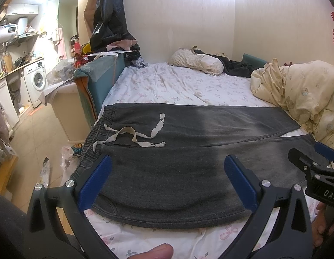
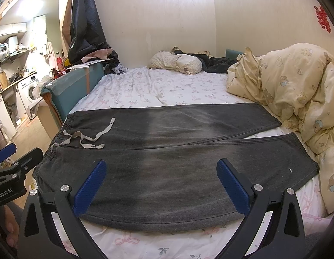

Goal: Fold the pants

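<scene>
So the dark grey, washed-looking cotton sweatpants (image 1: pixel 188 151) are lying flat across the near half of the bed, on a white bedsheet printed with pale pink bows and little flowers (image 1: pixel 167 86); the elastic, gathered waistband (image 1: pixel 91 138) sits at the left edge of the mattress and the two legs run off to the right, splitting into a narrow V near the hems; the fabric looks soft and a bit faded in a lighter band down the middle, with a stitched seam along the near edge. A flat off-white woven drawstring (image 1: pixel 136 135) is loosely looped on top of the pants just beside the waistband, its frayed ends spread out.

The left gripper (image 1: pixel 168 181), black plastic arms with ribbed blue pads, hovers over the near leg with its fingers spread wide, holding nothing; the right gripper (image 2: pixel 161 183), same build, hangs over the same leg further right, also wide apart and empty; from the left wrist view you can see it poking in at the right edge.

A puffy cream quilted duvet with small cartoon bears (image 2: pixel 296 86) is bunched up on the right, touching the hems of the pants; a lumpy floral pillow (image 2: pixel 177 61) lies at the far end by the wall; a white front-loading washing machine (image 1: pixel 37 79) stands off to the left.
</scene>
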A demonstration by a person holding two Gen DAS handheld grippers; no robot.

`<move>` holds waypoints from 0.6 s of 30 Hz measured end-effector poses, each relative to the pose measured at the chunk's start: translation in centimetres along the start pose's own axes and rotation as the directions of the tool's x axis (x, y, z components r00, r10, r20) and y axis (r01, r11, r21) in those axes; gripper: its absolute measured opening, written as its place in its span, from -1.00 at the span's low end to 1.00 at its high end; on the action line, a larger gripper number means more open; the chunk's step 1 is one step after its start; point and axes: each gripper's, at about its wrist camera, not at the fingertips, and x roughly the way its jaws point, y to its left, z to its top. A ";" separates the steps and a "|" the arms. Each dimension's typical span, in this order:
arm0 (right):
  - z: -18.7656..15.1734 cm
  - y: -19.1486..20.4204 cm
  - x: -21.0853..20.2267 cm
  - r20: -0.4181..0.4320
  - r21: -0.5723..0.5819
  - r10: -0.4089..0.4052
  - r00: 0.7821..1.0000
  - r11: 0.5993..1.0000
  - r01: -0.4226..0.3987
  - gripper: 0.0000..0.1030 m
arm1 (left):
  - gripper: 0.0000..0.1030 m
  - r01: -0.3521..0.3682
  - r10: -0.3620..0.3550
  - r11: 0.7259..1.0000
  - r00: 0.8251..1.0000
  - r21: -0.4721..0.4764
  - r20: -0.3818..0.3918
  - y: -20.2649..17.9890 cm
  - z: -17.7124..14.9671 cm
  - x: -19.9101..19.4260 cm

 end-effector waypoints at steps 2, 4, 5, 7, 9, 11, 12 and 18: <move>-0.1 0.1 0.0 0.001 0.000 0.002 1.000 1.000 -0.002 1.00 | 0.99 0.002 -0.002 1.000 1.000 0.001 -0.002 0.1 0.0 0.0; -0.1 0.1 0.0 -0.001 0.000 0.005 1.000 1.000 -0.005 1.00 | 0.99 0.000 0.000 1.000 1.000 -0.001 -0.001 0.0 -0.2 0.1; -0.1 0.1 0.0 -0.002 0.000 0.005 1.000 1.000 -0.005 1.00 | 0.99 0.001 -0.001 1.000 1.000 -0.001 -0.001 0.0 -0.2 0.1; -0.2 0.1 0.0 -0.003 -0.002 0.002 1.000 1.000 -0.002 1.00 | 0.99 0.000 0.000 1.000 1.000 0.000 0.001 0.1 -0.1 0.1; -0.1 0.2 0.0 -0.005 -0.003 0.002 1.000 1.000 -0.002 1.00 | 0.99 0.000 0.000 1.000 1.000 0.000 0.002 0.3 0.0 0.1; -0.2 0.2 0.1 -0.010 -0.003 0.001 1.000 1.000 -0.001 1.00 | 0.99 -0.003 0.003 1.000 1.000 0.003 0.003 -0.2 -0.2 0.1; -0.2 0.2 0.1 -0.010 0.000 0.002 1.000 1.000 -0.002 1.00 | 0.99 -0.002 0.002 1.000 1.000 0.004 0.001 -0.2 -0.1 0.1; -0.4 0.4 0.1 -0.010 -0.006 0.004 1.000 1.000 -0.004 1.00 | 0.99 -0.002 0.002 1.000 1.000 0.006 0.007 -0.2 -0.1 0.1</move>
